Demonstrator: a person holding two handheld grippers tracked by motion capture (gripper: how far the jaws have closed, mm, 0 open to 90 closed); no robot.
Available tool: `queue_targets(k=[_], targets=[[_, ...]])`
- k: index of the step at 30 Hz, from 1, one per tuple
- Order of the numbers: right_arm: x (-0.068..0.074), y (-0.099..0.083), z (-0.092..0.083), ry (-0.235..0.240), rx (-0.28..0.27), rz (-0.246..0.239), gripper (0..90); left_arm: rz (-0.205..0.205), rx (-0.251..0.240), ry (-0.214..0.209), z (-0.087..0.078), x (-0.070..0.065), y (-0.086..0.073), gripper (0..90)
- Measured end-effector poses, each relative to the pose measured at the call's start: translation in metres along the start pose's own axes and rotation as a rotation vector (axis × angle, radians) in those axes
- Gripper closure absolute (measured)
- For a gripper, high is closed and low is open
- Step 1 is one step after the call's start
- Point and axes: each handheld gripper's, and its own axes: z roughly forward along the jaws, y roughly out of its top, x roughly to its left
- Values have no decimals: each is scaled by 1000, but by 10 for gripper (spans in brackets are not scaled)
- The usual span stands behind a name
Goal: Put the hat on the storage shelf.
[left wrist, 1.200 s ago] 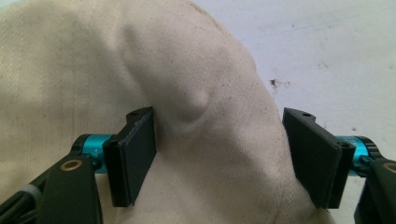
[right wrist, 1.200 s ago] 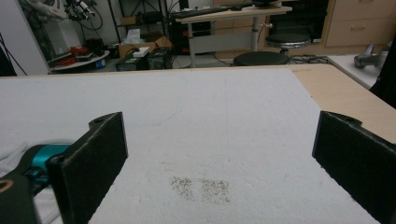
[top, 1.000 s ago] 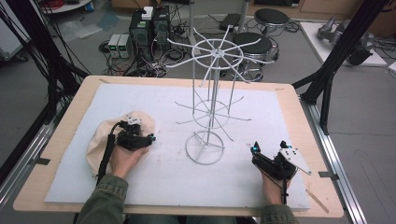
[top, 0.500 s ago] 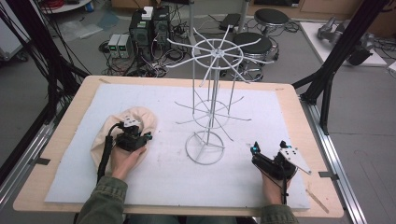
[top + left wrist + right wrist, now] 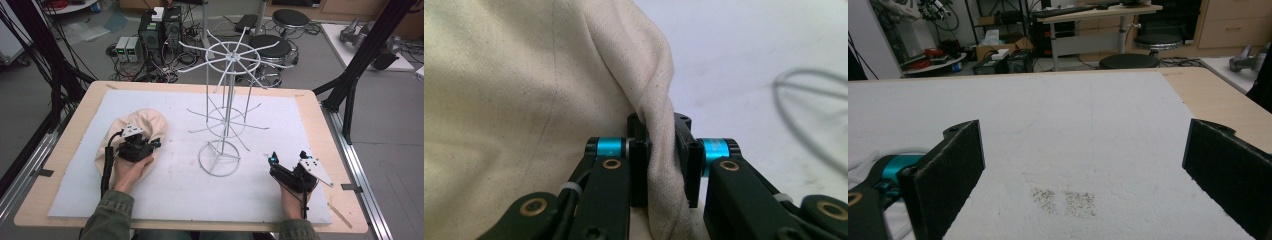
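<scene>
Between the left gripper (image 5: 663, 165) jaws, a pinched cloth (image 5: 524, 90) fold, its tip hidden; right gripper (image 5: 1083, 175) jaws wide apart.

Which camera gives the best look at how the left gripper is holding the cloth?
The left gripper view: its jaws are closed on a fold of the cream cloth. The high view shows the left gripper on the cloth, the pinch too small to see.

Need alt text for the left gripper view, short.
Close-up of the left tongs, black with cyan bands, pinching a fold of cream cloth between their pads. The cloth covers the left and centre of the picture, lying on a white table cover, with a thin wire loop blurred at the right.
</scene>
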Motion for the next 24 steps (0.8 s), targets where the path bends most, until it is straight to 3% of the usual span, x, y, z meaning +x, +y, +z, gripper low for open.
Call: queue_targets(k=[8, 10, 14, 24], targets=[[0, 0, 0, 1, 0, -7, 22, 37, -104, -69, -27, -2, 9, 796], [0, 0, 0, 3, 0, -6, 21, 79, -173, -93, -37, -5, 13, 792], [1, 0, -1, 10, -6, 0, 21, 113, -265, -127, -50, -8, 16, 789], [1, 0, -1, 16, -14, -12, 22, 198, -403, -217, -78, -19, 29, 787]])
